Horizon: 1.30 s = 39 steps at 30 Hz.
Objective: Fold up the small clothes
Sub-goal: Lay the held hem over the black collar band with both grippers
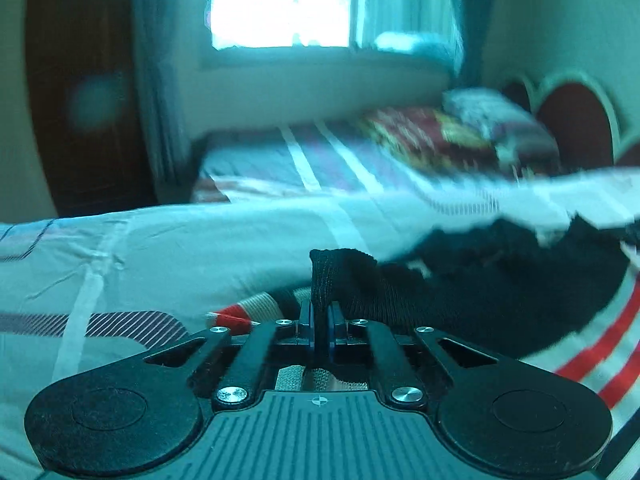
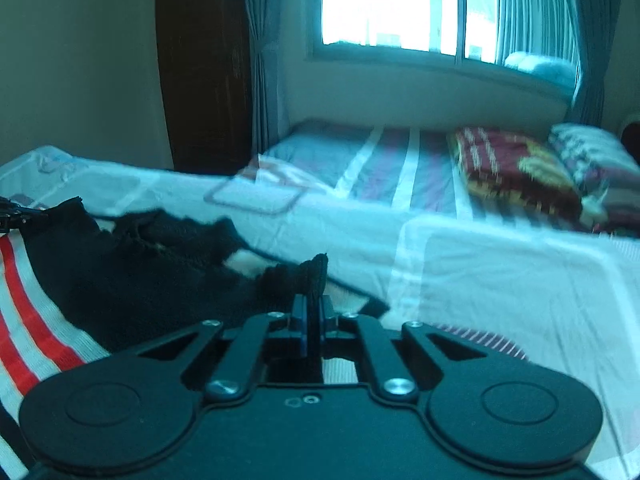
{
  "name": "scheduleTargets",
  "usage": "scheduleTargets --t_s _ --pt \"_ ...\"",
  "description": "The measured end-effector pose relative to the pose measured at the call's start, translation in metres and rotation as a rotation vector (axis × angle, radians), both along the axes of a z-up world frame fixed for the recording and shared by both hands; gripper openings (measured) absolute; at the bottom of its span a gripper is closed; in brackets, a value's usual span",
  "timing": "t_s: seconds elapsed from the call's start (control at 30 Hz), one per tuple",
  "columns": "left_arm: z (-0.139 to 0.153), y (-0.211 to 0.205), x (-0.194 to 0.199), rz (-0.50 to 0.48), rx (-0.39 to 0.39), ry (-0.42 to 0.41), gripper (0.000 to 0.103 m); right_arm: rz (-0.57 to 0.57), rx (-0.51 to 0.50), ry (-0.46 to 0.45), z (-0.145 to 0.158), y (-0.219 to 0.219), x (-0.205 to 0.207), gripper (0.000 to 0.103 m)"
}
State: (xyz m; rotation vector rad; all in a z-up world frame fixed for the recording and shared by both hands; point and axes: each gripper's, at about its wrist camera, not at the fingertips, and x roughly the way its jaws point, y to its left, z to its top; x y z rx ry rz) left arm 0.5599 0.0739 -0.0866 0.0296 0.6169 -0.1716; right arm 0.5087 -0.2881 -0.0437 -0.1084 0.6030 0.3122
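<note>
A small knitted garment lies on the bed: its top edge is black [image 1: 500,300], its lower part white with red stripes [image 1: 600,344]. My left gripper [image 1: 319,312] is shut on a black knit corner that sticks up between its pads. In the right wrist view the same black garment [image 2: 140,276] stretches to the left, with its red-striped part [image 2: 36,328] at the lower left. My right gripper [image 2: 314,312] is shut on the other black corner [image 2: 316,272]. The left gripper's tip shows at the far left edge [image 2: 10,214], holding the cloth there.
The pale patterned bedsheet [image 1: 180,264] spreads under the garment. Further back lie a dark red folded blanket [image 2: 512,168] and a pillow [image 2: 596,156]. A bright window [image 2: 400,4] with curtains and a dark wooden wardrobe [image 2: 200,64] stand behind the bed.
</note>
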Motion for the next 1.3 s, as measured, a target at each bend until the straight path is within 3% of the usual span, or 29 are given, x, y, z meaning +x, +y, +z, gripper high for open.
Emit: scheduleTargets --t_s 0.23,0.3,0.37,0.4,0.5,0.63,0.7,0.77,0.87,0.93,0.97,1.07,1.13,1.23,1.3 --pt "0.003 0.009 -0.004 0.08 -0.015 -0.047 0.006 -0.03 0.034 -0.09 0.014 -0.011 0.001 0.005" --pt "-0.002 0.011 0.001 0.103 -0.007 -0.021 0.006 -0.042 0.017 -0.072 0.006 -0.01 0.008 0.005" --pt "-0.016 0.012 0.012 0.117 0.017 0.058 0.006 -0.072 -0.034 -0.015 -0.011 -0.007 0.02 0.005" --pt "-0.022 0.012 0.013 0.123 0.023 0.051 0.006 -0.082 -0.04 0.025 -0.022 -0.007 0.026 0.006" --pt "-0.021 0.003 0.013 0.111 0.086 0.045 0.006 -0.09 -0.038 0.011 -0.025 -0.006 0.024 0.005" --pt "-0.012 0.014 0.003 0.117 0.063 0.031 0.026 -0.078 -0.106 -0.03 -0.01 -0.004 0.011 0.032" --pt "0.003 0.019 -0.011 0.098 0.026 0.003 0.026 -0.054 -0.133 -0.083 0.006 0.002 -0.005 0.031" --pt "0.017 0.007 -0.019 0.045 0.015 -0.021 0.026 0.018 -0.066 -0.06 0.018 0.015 -0.014 0.028" --pt "0.019 -0.044 -0.003 -0.049 0.0 0.011 0.028 0.107 -0.071 -0.022 0.012 0.061 -0.01 0.027" --pt "0.016 -0.073 0.007 -0.074 -0.015 0.022 0.036 0.13 -0.054 0.01 0.004 0.087 -0.001 0.026" --pt "0.013 -0.083 0.01 -0.08 -0.021 0.025 0.048 0.145 -0.051 0.012 -0.001 0.098 0.002 0.026" --pt "-0.007 -0.1 0.015 -0.09 0.033 0.079 0.053 0.203 -0.109 0.03 -0.015 0.118 0.002 0.024" --pt "-0.015 -0.08 0.007 -0.043 0.052 0.063 0.053 0.2 -0.144 0.014 -0.017 0.108 -0.003 0.025" --pt "-0.021 -0.031 -0.013 0.035 0.047 0.023 0.052 0.053 -0.167 0.018 -0.016 0.05 0.0 0.022" --pt "-0.023 -0.016 -0.019 0.039 0.062 0.02 0.052 -0.041 -0.102 0.042 -0.016 0.006 0.003 0.011"
